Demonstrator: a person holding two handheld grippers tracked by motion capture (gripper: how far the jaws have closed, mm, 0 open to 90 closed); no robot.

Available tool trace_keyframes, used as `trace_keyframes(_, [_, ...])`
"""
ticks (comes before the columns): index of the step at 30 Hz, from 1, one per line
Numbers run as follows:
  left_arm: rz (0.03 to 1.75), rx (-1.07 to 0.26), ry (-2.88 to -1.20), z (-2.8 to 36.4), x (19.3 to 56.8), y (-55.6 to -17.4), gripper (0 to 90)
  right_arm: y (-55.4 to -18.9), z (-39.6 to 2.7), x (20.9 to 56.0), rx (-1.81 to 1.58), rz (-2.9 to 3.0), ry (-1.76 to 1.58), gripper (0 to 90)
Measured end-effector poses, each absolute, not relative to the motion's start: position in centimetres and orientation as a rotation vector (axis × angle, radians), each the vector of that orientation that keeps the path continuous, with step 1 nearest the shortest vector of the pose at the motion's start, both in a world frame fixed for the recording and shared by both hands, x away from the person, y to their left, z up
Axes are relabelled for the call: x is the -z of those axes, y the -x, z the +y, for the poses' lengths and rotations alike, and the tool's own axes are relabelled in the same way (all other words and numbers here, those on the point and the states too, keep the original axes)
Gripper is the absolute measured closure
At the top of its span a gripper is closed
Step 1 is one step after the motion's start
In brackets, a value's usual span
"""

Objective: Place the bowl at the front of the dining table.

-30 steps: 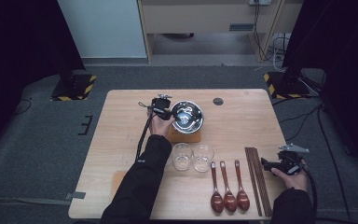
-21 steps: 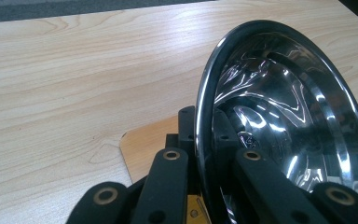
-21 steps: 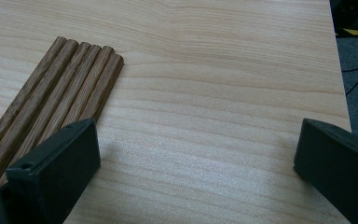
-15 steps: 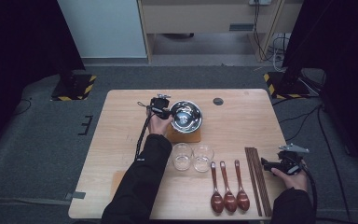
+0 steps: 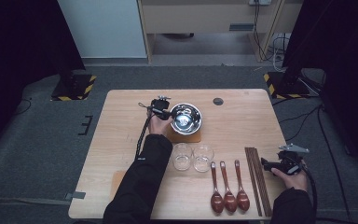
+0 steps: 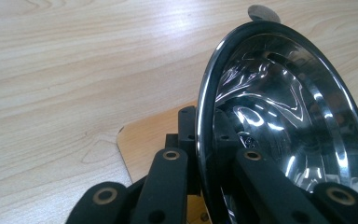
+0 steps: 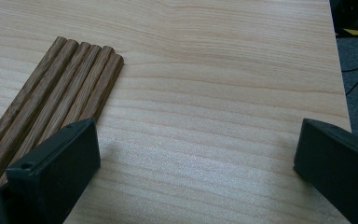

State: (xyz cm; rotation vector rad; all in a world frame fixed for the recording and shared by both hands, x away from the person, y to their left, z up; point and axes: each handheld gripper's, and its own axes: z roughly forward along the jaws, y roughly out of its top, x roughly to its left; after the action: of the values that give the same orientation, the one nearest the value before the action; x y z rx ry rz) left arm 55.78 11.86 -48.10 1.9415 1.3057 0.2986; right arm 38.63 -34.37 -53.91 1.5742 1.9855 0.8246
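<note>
The left gripper [image 5: 167, 113] is clamped on the rim of the steel bowl [image 5: 186, 117], a round, mirror-polished vessel with a rolled edge, tilted over the wooden coaster [image 5: 183, 136] at table centre. The right gripper [image 7: 196, 154] rests with jaws spread, beside the chopsticks [image 7: 51, 102].

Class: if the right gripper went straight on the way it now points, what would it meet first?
Probably the bundle of wooden chopsticks: the open right gripper points left at them over bare table, though its height above them is unclear.
</note>
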Motion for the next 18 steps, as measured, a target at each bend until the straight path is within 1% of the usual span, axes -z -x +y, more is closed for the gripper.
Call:
trace_keyframes(12, [1.326, -0.262, -1.971, 11.9, 49.3, -56.2, 85.1, -38.6, -34.4, 53.9, -0.825, 1.985, -1.574, 0.3])
trace_keyframes(18, [1.332, -0.25, -1.957, 12.0, 49.4, -56.3, 85.0, -38.6, -34.4, 53.9, -0.825, 1.985, -1.575, 0.3])
